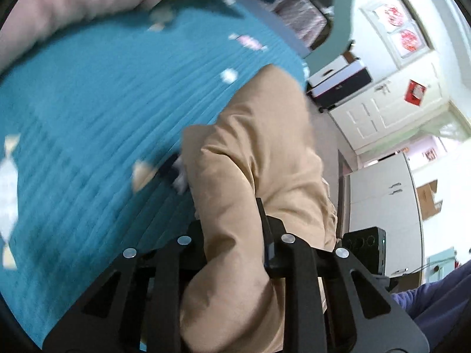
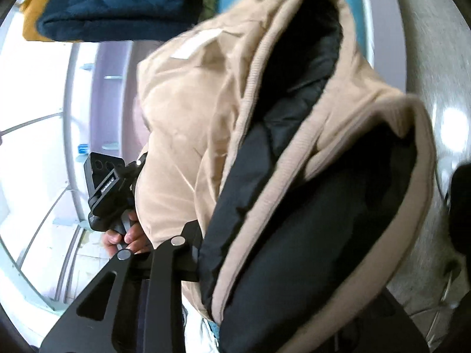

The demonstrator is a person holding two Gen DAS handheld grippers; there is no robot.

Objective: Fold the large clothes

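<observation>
Left gripper (image 1: 235, 235): jaws closed on a fold of the tan jacket (image 1: 259, 158), pointing steeply downward. Right gripper (image 2: 206, 253): jaws clamped on the jacket's edge; only one finger (image 2: 164, 264) is visible. The person's left hand (image 2: 129, 238) grips the left gripper's handle.

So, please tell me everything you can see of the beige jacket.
The beige jacket is soft tan cloth with a black padded lining and ribbed beige edging. It is bunched and creased, its openings gaping toward the right camera. The left gripper is shut on a fold of it, above the teal bedspread. The right gripper also clamps its edge, with one jaw hidden by cloth.
</observation>
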